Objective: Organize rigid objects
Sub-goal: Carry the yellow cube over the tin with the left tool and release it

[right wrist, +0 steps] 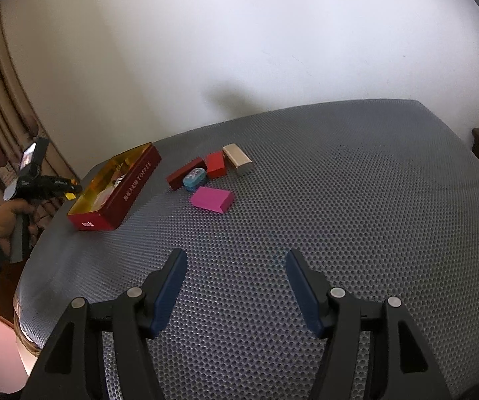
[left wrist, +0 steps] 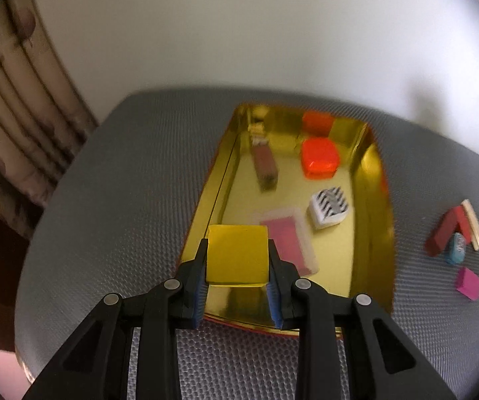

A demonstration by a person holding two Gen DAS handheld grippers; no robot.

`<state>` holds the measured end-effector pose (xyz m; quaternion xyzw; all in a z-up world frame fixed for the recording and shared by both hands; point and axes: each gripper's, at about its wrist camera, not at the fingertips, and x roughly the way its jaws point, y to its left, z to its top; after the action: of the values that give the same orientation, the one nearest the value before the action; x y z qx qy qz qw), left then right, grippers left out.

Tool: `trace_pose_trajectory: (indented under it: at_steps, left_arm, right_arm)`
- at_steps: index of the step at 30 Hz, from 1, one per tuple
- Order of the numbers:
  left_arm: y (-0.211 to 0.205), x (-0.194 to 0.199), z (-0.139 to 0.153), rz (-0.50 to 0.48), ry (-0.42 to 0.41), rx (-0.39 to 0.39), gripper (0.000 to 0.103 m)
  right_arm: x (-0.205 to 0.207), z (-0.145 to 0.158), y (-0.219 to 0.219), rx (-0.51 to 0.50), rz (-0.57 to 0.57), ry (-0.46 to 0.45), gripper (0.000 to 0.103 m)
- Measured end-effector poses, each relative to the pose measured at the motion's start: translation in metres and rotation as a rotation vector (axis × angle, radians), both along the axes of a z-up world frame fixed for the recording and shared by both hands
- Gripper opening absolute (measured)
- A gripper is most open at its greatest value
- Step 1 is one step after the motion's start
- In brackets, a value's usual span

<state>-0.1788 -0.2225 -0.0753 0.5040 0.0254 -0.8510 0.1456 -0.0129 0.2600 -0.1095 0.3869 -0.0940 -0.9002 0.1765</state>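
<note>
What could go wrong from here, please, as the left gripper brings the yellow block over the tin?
1. The left gripper holds the yellow block above the near end of the gold-lined tin, close to the rim; released early, it might catch the edge and fall outside.
2. The pink block lies just beyond; a drop further in could land on it and sit tilted.
3. The tin seems light; a nudge might shift it on the grey mat.

Your yellow block (left wrist: 237, 253) hides the tin's (left wrist: 377, 173) near corner floor. The pieces inside the tin look blurred, and the pink case (left wrist: 287, 238) is partly covered.
</note>
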Motion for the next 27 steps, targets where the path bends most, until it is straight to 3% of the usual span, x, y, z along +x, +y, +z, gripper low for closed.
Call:
trace_pose_trajectory:
  at_steps: [8,19,22,23,26,27]
  left_arm:
    - [-0.007,-0.014,-0.031,0.034,-0.081,0.003,0.027]
    - [-0.007,-0.011,-0.039,0.048,-0.081,0.022,0.030]
    - [-0.008,-0.004,-0.028,0.058,-0.049,0.019,0.044]
    - [-0.007,0.001,-0.018,0.064,-0.028,0.029,0.044]
    - [0.000,0.017,0.028,0.052,0.090,0.043,0.048]
    - [0.006,0.027,0.050,0.033,0.163,0.049,0.056]
  right_arm:
    - [-0.006,-0.010,-0.001,-0.008,-0.005,-0.032,0.063]
    - [-0.005,-0.018,0.000,-0.008,-0.010,-0.054,0.063]
    - [-0.004,-0.017,-0.002,0.005,-0.007,-0.050,0.063]
    - [-0.005,-0.017,-0.004,0.010,-0.011,-0.051,0.063]
    - [-0.011,-0.013,-0.003,0.017,-0.023,-0.053,0.063]
    - [-0.016,-0.011,-0.004,0.033,-0.023,-0.052,0.063]
